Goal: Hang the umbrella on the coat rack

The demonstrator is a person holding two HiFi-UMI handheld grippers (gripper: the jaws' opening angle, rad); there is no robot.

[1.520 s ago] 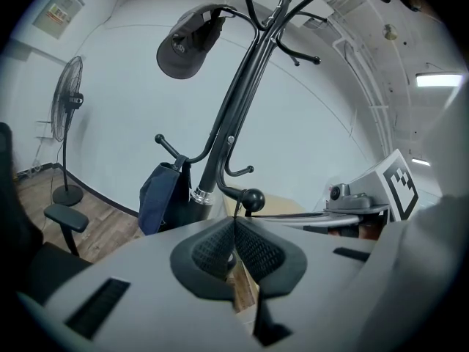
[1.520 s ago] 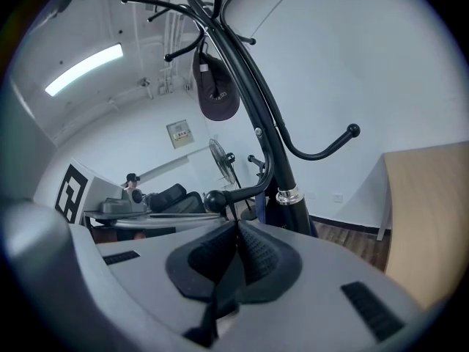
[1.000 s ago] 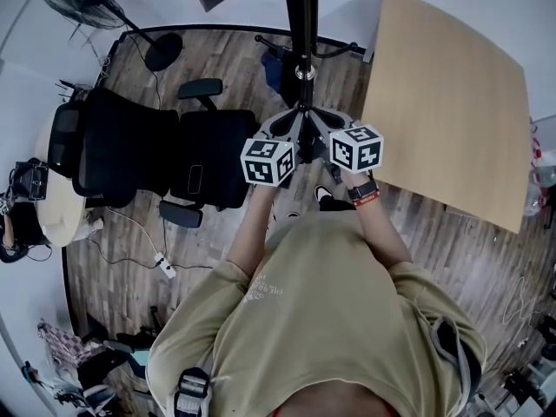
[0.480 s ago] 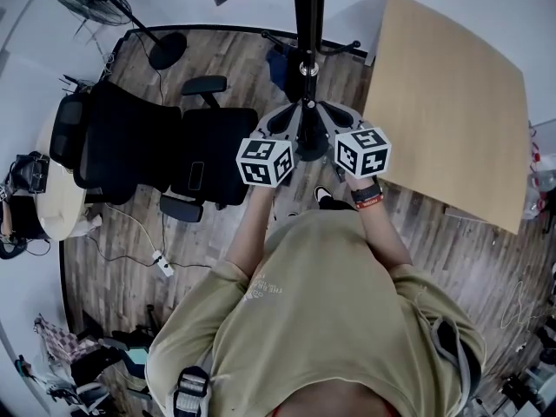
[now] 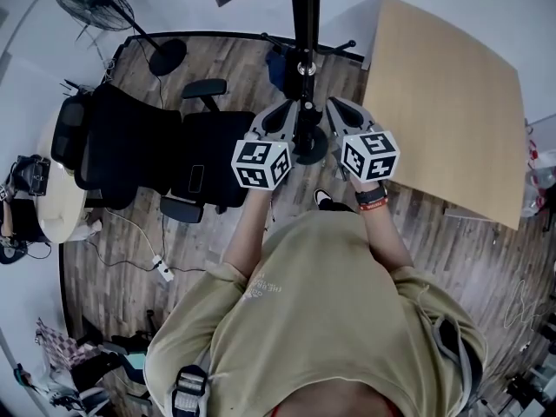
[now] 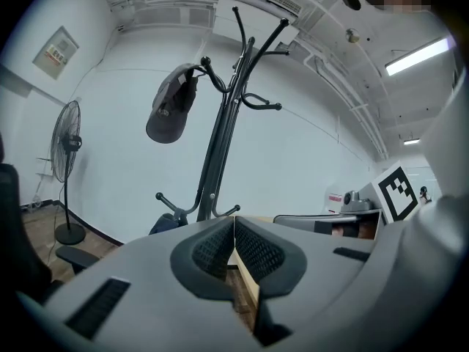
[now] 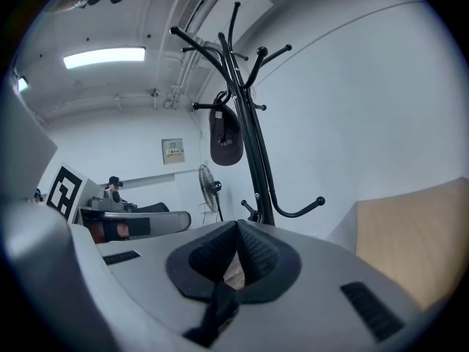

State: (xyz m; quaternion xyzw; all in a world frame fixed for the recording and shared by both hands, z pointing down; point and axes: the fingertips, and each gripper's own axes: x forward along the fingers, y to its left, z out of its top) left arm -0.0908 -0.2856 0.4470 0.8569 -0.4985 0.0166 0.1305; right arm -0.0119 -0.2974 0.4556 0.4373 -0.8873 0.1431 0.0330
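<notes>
Head view: left gripper and right gripper are held up side by side at frame centre, flanking the black pole of the coat rack. Umbrella, a dark blue bundle, sits low against the pole, just above the left gripper in the frame; whether it hangs from a hook cannot be told. A tan table fills the upper right.

Left gripper view: the ribbed pads meet with nothing between them. The rack rises at centre with a dark cap on an upper hook and the blue bundle by a lower hook.

Right gripper view: jaws pressed together, empty, rack ahead.
</notes>
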